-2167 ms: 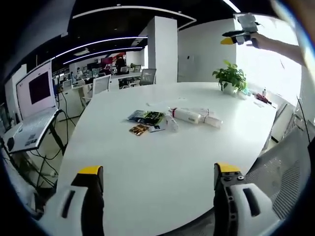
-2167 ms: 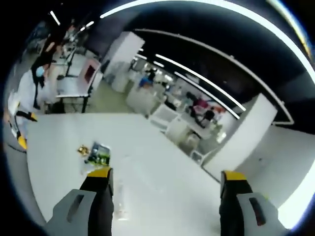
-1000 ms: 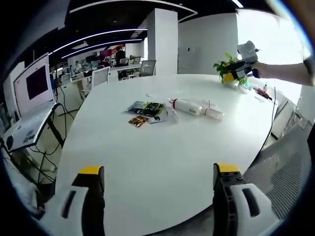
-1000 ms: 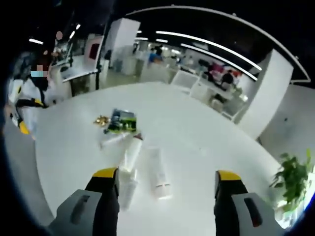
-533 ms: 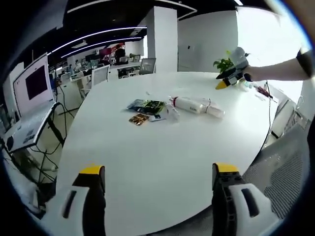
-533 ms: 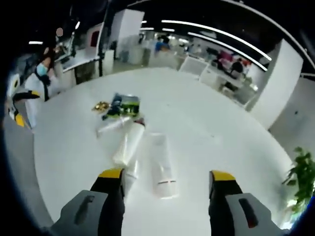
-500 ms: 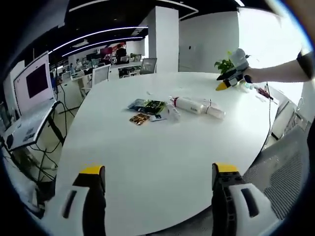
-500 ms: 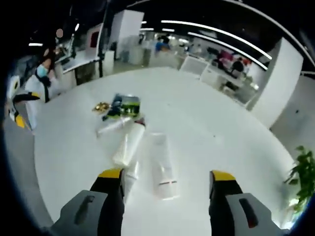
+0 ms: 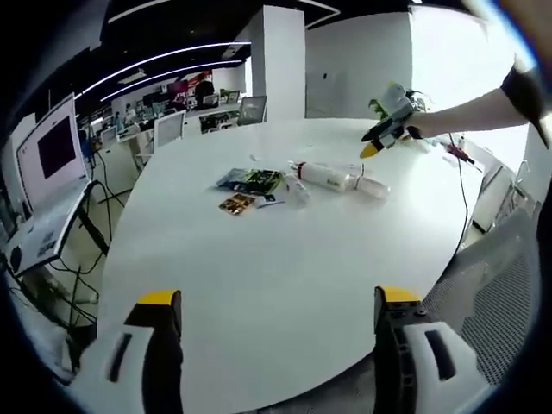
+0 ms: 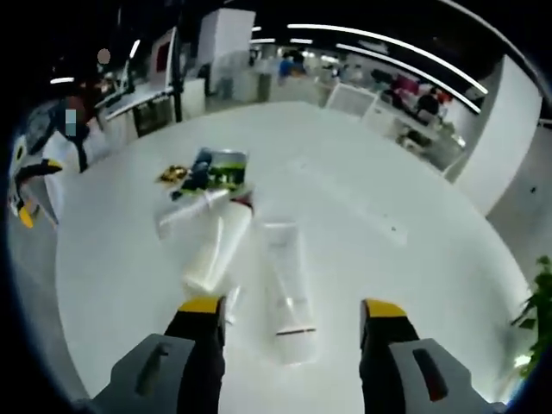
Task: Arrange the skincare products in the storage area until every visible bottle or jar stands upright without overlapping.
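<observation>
Several white tubes lie on their sides on the white table (image 9: 285,276): a clear-white tube (image 10: 289,289) straight ahead of my right gripper (image 10: 293,312), a longer tube (image 10: 216,250) to its left, and a third tube (image 10: 191,212) beyond. The left gripper view has the same tubes (image 9: 332,177) far off at mid-table. A green sachet (image 10: 220,168) and a gold packet (image 10: 172,175) lie past them. My right gripper (image 9: 378,140) hovers open just short of the tubes. My left gripper (image 9: 276,312) is open and held back at the table's near edge.
A laptop (image 9: 47,168) on a stand is left of the table and a mesh chair (image 9: 500,276) sits at its right edge. A potted plant (image 10: 539,302) stands on the table's far side. A person stands behind the left gripper (image 10: 21,194).
My right gripper has come down from high in the air toward the lying tubes, which now sit just ahead of its jaws. The left gripper has barely moved.
</observation>
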{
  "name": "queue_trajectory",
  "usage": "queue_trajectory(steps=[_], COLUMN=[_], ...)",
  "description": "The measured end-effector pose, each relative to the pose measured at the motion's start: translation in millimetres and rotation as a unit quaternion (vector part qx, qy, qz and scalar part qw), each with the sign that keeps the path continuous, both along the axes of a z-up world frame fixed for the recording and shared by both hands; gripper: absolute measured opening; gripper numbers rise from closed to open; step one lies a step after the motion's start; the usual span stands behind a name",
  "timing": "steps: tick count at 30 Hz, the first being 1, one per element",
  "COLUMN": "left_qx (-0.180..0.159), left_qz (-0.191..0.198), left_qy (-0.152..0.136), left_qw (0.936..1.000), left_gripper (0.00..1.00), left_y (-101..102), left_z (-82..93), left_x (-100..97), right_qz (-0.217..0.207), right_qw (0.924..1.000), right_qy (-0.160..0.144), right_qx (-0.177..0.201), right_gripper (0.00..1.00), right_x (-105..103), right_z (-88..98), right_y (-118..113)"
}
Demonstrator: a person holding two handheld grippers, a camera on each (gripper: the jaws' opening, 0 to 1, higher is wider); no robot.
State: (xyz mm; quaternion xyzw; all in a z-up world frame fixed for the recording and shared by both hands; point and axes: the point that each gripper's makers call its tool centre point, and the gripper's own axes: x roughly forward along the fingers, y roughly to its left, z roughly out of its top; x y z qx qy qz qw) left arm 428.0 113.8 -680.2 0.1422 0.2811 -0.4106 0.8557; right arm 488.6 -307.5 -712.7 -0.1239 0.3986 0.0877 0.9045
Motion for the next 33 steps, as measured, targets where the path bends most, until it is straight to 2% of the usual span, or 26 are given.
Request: queue_trajectory(steps=[5,10,16,21,33], left_qx=[-0.003,-0.025,-0.029,-0.029,-0.031], left_qz=[0.006,0.021,0.022,0.020,0.024], left_qy=[0.009,0.021,0.016,0.017,0.030], left_qw=[0.9999,0.9993,0.9992,0.9992,0.9988], left_gripper=[0.88,0.91,0.94,0.97,0.99], left_y=[0.6,-2.2,-6.2,-9.5,-12.5], left_z=[-0.2,3.4,6.3,4.7,-0.6], left_x=[5.0,14.7,20.8,23.8,27.0], right_qz=[0.010,0.023,0.036,0.048,0.072], right_qw=[0.9997,0.9989,0.9975,0.9956,0.9923], right_qy=[0.021,0.040,0.059,0.079,0.100], right_qx=[-0.006,-0.010,-0.013,-0.015,-0.013], right_gripper=[0.62,0.60,0.57,0.56,0.48], right_x=[7.8,18.1,33.0,36.6,46.2], right_z=[-9.8,-19.2,-30.7,-42.9,-53.4], right_y=[-1.0,1.8,2.5,5.0,11.8])
